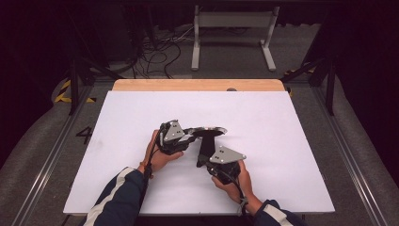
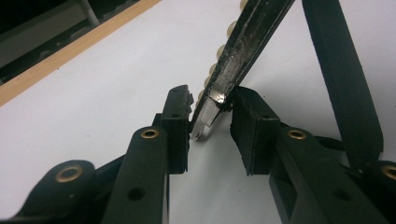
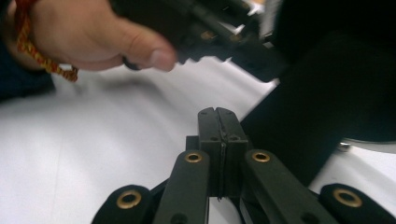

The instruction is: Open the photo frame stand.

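Note:
A dark oval object with a silvery rim (image 1: 212,130) lies at the middle of the white sheet, and a black strap (image 1: 205,143) runs from it toward me. In the left gripper view a dark metal strip (image 2: 243,42) edged with cream beads (image 2: 231,28) slants down between my left gripper's (image 2: 210,116) jaws. Its end touches both pads. The black strap (image 2: 341,70) stands to the right of it. My left gripper (image 1: 195,134) sits at the object's left end. My right gripper (image 1: 200,164) is at the strap's near end, with the jaws of the right gripper (image 3: 218,112) shut flat together, beside a black mass (image 3: 327,93).
A white sheet (image 1: 263,122) covers the table, with a wooden edge (image 1: 197,84) at the far side. Beyond it, a white stand (image 1: 233,21) and cables (image 1: 160,52) are on the floor. The person's left hand (image 3: 93,32), with a braided wristband (image 3: 42,56), holds the other gripper.

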A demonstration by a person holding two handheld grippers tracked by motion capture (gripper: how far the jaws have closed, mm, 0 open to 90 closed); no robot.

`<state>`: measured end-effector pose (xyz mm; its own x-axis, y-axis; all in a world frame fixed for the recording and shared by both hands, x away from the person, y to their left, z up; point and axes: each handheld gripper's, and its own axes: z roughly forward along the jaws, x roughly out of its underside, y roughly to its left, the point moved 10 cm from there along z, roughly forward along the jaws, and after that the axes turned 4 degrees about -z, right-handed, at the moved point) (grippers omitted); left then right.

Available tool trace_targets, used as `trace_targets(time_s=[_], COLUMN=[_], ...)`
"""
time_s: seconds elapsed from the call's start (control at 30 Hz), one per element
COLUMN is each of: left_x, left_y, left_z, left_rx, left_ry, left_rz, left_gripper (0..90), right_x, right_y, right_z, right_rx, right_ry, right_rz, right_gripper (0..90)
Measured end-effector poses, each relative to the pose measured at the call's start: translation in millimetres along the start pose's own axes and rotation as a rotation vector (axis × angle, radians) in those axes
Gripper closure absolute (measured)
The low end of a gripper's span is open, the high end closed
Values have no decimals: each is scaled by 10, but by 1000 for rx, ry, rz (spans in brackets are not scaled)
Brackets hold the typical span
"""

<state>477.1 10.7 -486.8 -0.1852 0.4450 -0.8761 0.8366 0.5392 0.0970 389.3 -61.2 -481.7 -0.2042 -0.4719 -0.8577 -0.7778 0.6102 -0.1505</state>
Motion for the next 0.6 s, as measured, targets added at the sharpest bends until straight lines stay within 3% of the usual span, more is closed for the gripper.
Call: trace_targets(time_s=[0.23, 0.43, 0.6], left_x=[5, 13, 6], left_y=[1, -16, -34], left_z=[-12, -32, -40], left_rx=[-12, -16, -27], left_ry=[11, 26, 27], left_rz=[25, 44, 50], left_gripper=[704, 730, 764], right_x=[88, 137, 209], right_y=[72, 69, 22], right_z=[201, 242, 258], right_rx=[19, 62, 84], right_ry=[53, 86, 117], right_rz=[14, -6, 9], right_gripper=[900, 900, 900])
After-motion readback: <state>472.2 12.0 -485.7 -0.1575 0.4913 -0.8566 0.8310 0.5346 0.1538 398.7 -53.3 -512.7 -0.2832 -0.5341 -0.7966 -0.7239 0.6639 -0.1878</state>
